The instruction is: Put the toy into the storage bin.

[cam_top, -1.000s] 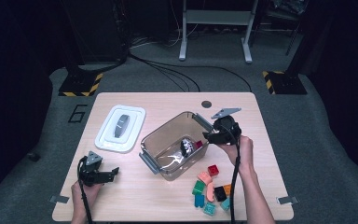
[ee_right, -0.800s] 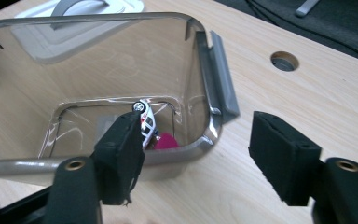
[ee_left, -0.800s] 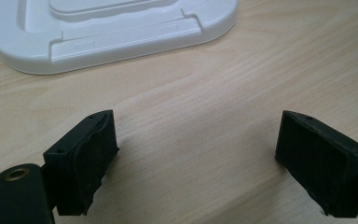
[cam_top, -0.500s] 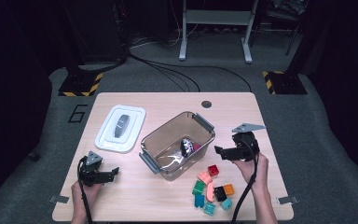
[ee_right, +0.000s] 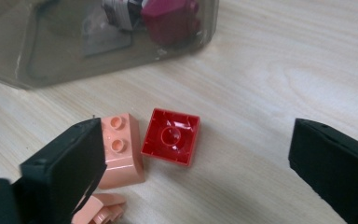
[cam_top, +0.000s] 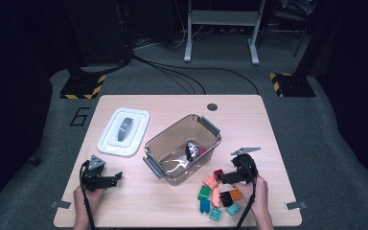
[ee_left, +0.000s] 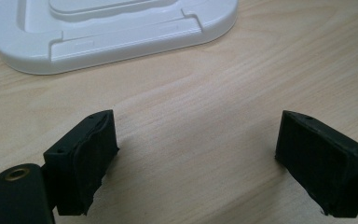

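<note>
A clear plastic bin [cam_top: 172, 130] stands mid-table with a magenta brick [ee_right: 170, 18] and a black-and-white item inside. A pile of coloured bricks lies at the front right. My right gripper [cam_top: 223, 177] hangs low over the pile's left edge, its jaws wide apart; they have just been opening and grip nothing. On the table just ahead of them lie a red brick [ee_right: 171, 136], hollow side up, and a salmon brick [ee_right: 121, 149] by the left jaw. My left gripper [cam_top: 117, 177] rests open at the front left over bare wood.
A white lid [cam_top: 124, 132] lies flat left of the bin, and its near edge [ee_left: 112, 28] sits ahead of the left gripper. Green [cam_top: 204, 193], black [cam_top: 226, 198], orange [cam_top: 235, 194] and teal [cam_top: 215, 214] bricks crowd the front right. A dark round spot [cam_top: 212, 107] marks the table's far edge.
The right gripper came down from beside the bin's right end to the brick pile near the front edge, and its jaws spread. The left gripper stayed put.
</note>
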Demonstrator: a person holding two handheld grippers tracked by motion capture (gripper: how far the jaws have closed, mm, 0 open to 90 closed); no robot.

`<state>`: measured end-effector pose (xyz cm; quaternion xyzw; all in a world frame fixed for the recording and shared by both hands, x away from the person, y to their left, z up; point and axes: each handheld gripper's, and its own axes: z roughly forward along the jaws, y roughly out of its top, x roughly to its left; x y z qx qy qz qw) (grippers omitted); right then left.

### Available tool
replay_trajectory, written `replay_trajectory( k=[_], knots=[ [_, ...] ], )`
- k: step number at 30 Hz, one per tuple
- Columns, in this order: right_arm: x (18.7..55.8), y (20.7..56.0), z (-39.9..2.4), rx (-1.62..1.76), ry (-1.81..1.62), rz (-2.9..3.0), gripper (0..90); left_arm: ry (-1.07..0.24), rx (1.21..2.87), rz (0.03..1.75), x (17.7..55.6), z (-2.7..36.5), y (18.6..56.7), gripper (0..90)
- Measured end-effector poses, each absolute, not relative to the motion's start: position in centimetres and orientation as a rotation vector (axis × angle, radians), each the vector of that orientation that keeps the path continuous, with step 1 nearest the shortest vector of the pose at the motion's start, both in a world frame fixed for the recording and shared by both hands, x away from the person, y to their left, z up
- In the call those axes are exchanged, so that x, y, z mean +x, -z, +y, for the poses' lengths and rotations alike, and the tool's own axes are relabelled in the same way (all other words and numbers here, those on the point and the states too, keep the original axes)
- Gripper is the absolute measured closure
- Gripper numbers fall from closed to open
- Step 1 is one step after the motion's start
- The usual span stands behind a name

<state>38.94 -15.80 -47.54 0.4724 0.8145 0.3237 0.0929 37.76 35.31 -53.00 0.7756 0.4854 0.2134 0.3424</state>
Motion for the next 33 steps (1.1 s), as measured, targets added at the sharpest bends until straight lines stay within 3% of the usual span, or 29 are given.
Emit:
replay_trajectory(
  k=[5, 18, 33],
  knots=[
    [38.8, 48.1, -14.8, 1.384, -0.917, 2.446, 15.5, -0.548, 2.031, 1.256, 37.7, 35.4, 52.9, 12.6],
    [38.9, 49.1, -13.3, 1.405, -0.784, 2.454, 57.2, -0.565, 2.014, 1.253, 37.7, 35.3, 53.1, 13.4],
    [39.0, 49.3, -12.9, 1.356, -0.777, 2.444, 58.4, -0.562, 2.016, 1.254, 37.7, 35.3, 53.0, 13.6]
  ],
)
